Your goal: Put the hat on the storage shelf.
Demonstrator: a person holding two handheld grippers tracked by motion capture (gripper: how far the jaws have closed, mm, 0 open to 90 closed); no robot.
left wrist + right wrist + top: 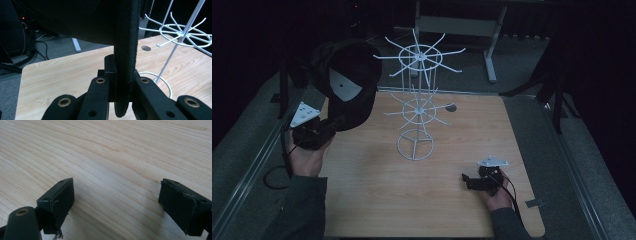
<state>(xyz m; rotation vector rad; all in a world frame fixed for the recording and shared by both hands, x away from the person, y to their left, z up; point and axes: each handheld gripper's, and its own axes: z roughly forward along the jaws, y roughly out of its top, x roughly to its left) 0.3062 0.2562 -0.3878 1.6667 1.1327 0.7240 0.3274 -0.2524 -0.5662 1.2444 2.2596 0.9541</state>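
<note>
Dim room, wooden tabletop point(377, 195): my left gripper point(122, 82) clamps the black cap's point(344, 82) brim toward the white hook rack point(418, 107); right gripper point(117, 205) rests apart.

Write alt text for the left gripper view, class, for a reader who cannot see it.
The left gripper is clamped on the brim edge of a black cap, which hangs above a wooden table. To the right stands a white wire rack with hooked arms, its ring base on the table.
</note>
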